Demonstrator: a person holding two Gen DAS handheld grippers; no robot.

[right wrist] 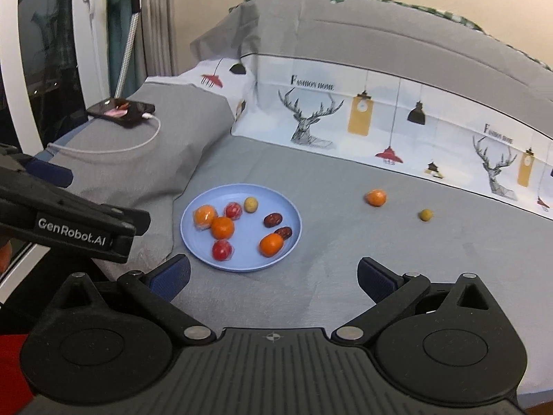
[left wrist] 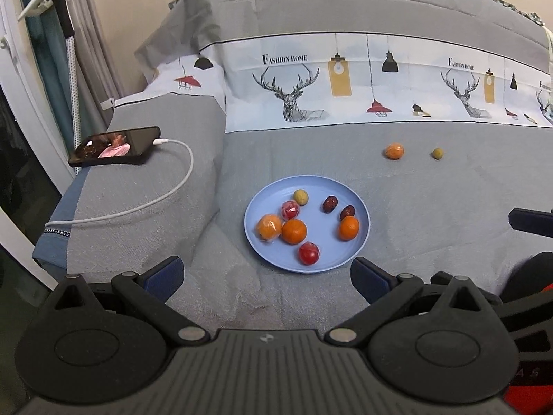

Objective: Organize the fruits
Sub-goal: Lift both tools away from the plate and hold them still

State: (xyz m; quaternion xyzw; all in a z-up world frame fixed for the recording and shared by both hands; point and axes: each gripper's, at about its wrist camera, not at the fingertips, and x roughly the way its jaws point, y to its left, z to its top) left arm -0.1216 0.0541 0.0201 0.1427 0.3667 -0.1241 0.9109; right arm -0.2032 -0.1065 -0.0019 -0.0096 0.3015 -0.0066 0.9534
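**Inspector:** State of the work, please.

**Operator:** By my count eight fruits lie on the blue plate (left wrist: 359,242): three oranges, two red fruits in wrap, two dark dates and one small green fruit. The plate sits on the grey bedspread (left wrist: 432,214), near my grippers. Two pieces are left outside it: a wrapped orange (left wrist: 394,150) and a small green fruit (left wrist: 438,153), side by side but apart, far and to the right of the plate. I judge the task mostly done, with those two outstanding.

**Inspector:** Your grippers?

**Operator:** My left gripper (left wrist: 266,276) is spread wide and holds nothing; it hovers at the near edge of the plate, pointed across it. My right gripper (right wrist: 273,276) is likewise spread and empty, just right of the plate's near rim, above bare bedspread. Neither touches any fruit.

**Inspector:** Anything else noted?

**Operator:** A phone (left wrist: 115,145) on its white charging cable (left wrist: 166,193) rests on the raised cushion, far left, well apart from the fruit.
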